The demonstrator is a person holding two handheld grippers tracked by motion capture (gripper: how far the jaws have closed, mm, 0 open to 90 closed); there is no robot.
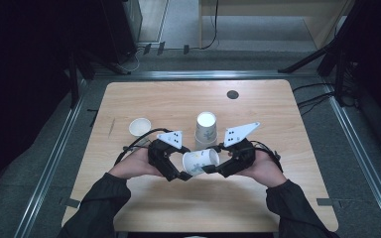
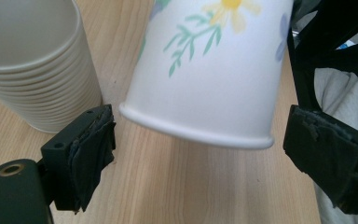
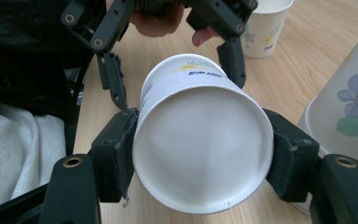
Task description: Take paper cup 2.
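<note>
The paper cup (image 3: 200, 135) carries a printed flower pattern and a short line of blue writing near its rim, too small to read. It lies on its side above the table (image 1: 278, 114), between the two grippers, its base toward the right gripper (image 1: 213, 170). The right gripper's two pads press on opposite sides of the cup near its base, grasping it. The left gripper (image 2: 200, 144) stands released: its pads are spread wide on either side of the cup's rim, clear of it on both sides. Just beyond the held cup, an upside-down stack of cups (image 1: 206, 130) with the same flower print stands on the table. A single cup (image 1: 140, 126) stands upright, farther to the left. The table top is light wood grain with rounded corners; a dark round disc (image 1: 232, 94) sits near its far edge. Metal rails frame the grey floor (image 1: 367, 148) around the table, and cables run across the floor at the right.
</note>
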